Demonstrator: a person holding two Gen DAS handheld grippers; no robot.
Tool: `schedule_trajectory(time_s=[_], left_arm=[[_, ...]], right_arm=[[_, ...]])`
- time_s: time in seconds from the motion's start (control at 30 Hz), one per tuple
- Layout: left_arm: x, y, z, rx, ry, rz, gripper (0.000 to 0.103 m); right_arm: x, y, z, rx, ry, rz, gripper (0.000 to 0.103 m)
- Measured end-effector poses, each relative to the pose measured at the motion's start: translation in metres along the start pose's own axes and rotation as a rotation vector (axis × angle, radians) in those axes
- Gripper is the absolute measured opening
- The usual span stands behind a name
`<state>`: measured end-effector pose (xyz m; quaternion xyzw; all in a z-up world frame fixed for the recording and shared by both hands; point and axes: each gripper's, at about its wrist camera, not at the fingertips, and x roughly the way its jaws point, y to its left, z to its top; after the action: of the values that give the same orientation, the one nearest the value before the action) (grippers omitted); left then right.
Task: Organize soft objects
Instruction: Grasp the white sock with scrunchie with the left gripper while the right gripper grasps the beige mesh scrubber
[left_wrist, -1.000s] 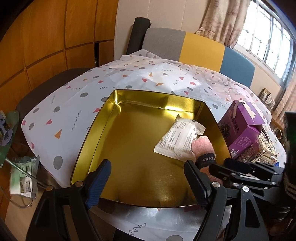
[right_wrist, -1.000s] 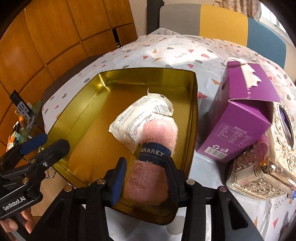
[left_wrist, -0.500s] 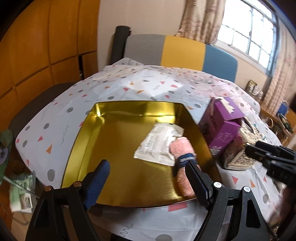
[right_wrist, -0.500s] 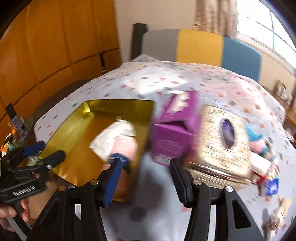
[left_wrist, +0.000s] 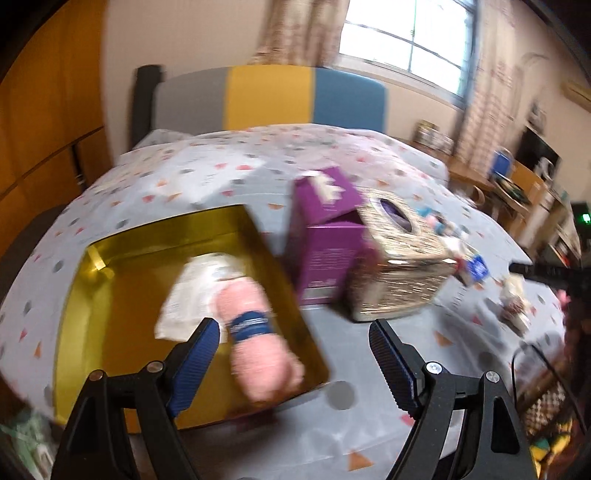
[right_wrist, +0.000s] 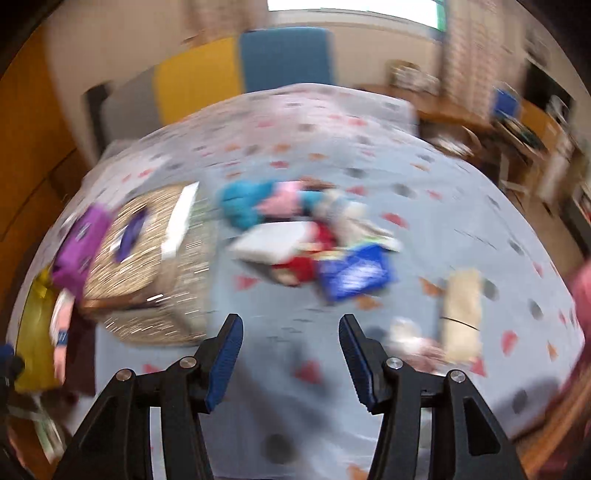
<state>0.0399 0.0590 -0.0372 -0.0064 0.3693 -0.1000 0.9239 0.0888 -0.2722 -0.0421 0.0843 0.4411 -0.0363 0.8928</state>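
A gold tin (left_wrist: 110, 295) holds a white packet (left_wrist: 195, 288) and a pink fluffy roll with a blue band (left_wrist: 258, 339). My left gripper (left_wrist: 295, 354) is open and empty, at the tin's near right corner. My right gripper (right_wrist: 291, 350) is open and empty over bare tablecloth. Ahead of it lies a blurred pile of soft things: a blue and pink item (right_wrist: 258, 201), a white packet (right_wrist: 269, 242), a red item (right_wrist: 303, 264) and a blue packet (right_wrist: 354, 273). A cream roll (right_wrist: 461, 314) lies to the right.
A purple carton (left_wrist: 325, 236) and a glittery gold tissue box (left_wrist: 399, 266) stand right of the tin; the box also shows in the right wrist view (right_wrist: 147, 266). The table wears a patterned cloth (right_wrist: 332, 155). A striped chair (left_wrist: 269, 96) stands behind.
My right gripper has let go of the pink roll, left it in the tin and swung right toward the pile. My left gripper has also turned right. Both views are motion blurred.
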Motion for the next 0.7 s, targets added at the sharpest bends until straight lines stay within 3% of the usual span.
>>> schedule_trajectory(time_s=[0.2, 0.3, 0.47, 0.53, 0.7], left_arm=[[0.018, -0.059, 0.016, 0.139, 0.037, -0.17, 0.078], [0.037, -0.099, 0.025, 0.201, 0.09, -0.297, 0.069], [0.072, -0.159, 0.029, 0.287, 0.184, -0.422, 0.043], [0.09, -0.186, 0.03, 0.305, 0.241, -0.478, 0.037], [0.122, -0.238, 0.03, 0.304, 0.342, -0.596, 0.035]], right_arm=[[-0.022, -0.086, 0.008, 0.222, -0.034, -0.053, 0.055], [-0.03, -0.113, 0.006, 0.274, -0.05, -0.1, 0.055], [-0.036, -0.143, 0.001, 0.318, -0.056, -0.12, 0.056], [-0.035, -0.147, 0.001, 0.318, -0.051, -0.124, 0.056], [-0.037, -0.158, -0.002, 0.316, -0.046, -0.126, 0.056]])
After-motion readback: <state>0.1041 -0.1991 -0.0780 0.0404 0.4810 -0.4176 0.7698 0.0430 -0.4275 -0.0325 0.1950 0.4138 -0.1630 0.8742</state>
